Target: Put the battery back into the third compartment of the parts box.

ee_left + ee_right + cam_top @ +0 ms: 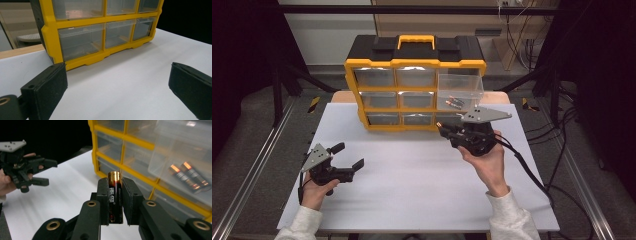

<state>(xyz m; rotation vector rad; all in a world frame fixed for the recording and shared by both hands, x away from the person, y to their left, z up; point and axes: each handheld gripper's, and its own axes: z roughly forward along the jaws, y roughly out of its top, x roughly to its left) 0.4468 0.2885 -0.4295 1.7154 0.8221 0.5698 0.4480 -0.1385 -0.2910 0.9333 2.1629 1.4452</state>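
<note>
Gripping: right gripper (115,202) pinches a battery (115,197) upright.
Left gripper (348,156): jaws spread, nothing between.
Drawer (460,93): pulled out of organizer (414,64), two batteries (454,103) inside.

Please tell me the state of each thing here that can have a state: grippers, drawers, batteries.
Left gripper: open, empty, over the table.
Right gripper: shut on a battery.
Pulled drawer: open, two batteries lying inside.
Other drawers: closed.
Organizer: upright on the table.
</note>
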